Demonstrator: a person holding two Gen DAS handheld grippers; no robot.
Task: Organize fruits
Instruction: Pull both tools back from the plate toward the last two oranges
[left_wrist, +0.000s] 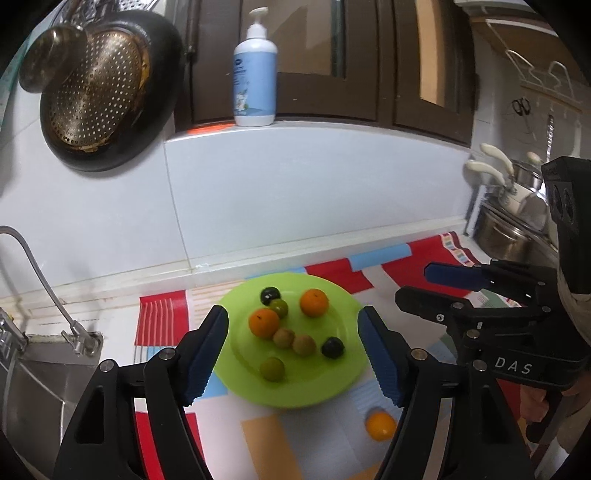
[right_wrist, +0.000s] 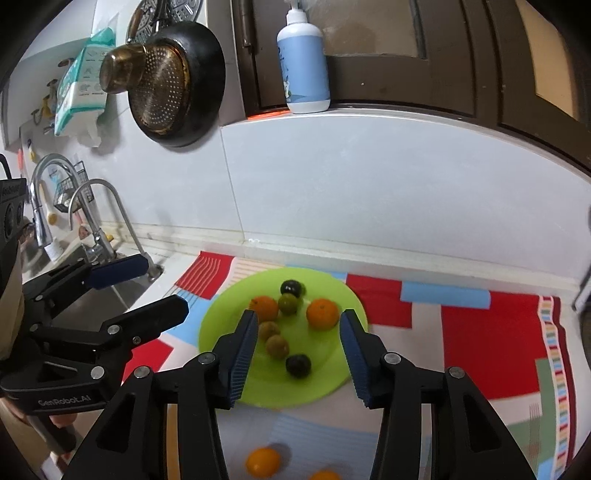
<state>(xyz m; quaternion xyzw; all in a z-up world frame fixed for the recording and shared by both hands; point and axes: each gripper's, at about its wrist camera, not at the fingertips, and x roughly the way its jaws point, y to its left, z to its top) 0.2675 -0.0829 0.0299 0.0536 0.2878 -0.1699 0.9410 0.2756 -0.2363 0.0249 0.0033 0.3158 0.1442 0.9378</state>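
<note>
Both grippers hanging over the counter, aimed down at the green plate (left_wrist: 295, 391) on the patchwork mat (right_wrist: 480, 332).

Left gripper (left_wrist: 293, 354) – jaws spread wide, nothing between the blue pads, plate framed right in the gap but well below. Right gripper (right_wrist: 299, 354) – also parted with nothing gripped (narrower gap than the left one), hovering over the near half of the same plate.

On the plate: two oranges (left_wrist: 314, 302), two dark plums (left_wrist: 332, 347), a couple of green plums (left_wrist: 272, 369) and two brownish little fruits (left_wrist: 283, 338) touching each other in the middle. None touching either gripper.

Off the plate – one loose orange (left_wrist: 380, 425) on the mat just beside the near rim, sitting under the left gripper's right finger. Right wrist view shows that loose orange low between its fingers, plus the top of a second one (right_wrist: 325, 475) cut off by the bottom edge.

Soap bottle (left_wrist: 255, 74) up on the ledge behind, sink (left_wrist: 37, 376) off to the left.
</note>
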